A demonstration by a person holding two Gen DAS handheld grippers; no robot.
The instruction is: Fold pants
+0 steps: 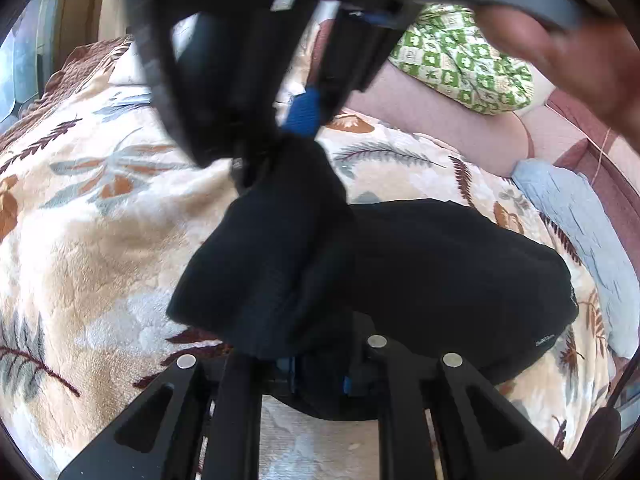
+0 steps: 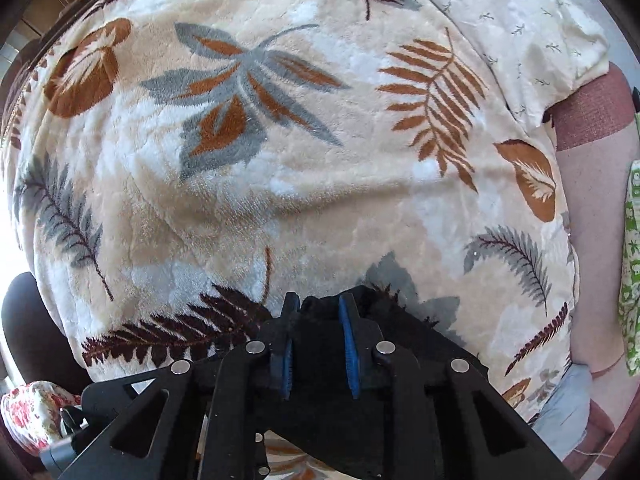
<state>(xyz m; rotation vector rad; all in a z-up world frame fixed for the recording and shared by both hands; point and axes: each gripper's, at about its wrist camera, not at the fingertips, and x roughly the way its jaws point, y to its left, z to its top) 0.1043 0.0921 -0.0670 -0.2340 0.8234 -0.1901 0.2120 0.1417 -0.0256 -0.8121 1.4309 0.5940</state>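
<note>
Black pants (image 1: 440, 280), soft and limp, lie on the leaf-print blanket (image 1: 100, 240) at my four o'clock. Left gripper (image 1: 320, 376) pinches a bunched edge; right gripper (image 2: 318, 344) clamps another fold at twelve. I judge hems the best hold.

Cream leaf-print blanket (image 2: 280, 184) over the bed; green-and-white checked pillow (image 1: 464, 60) on a pink sheet (image 1: 440, 128); pale blue cloth (image 1: 580, 232) beside the blanket.
</note>
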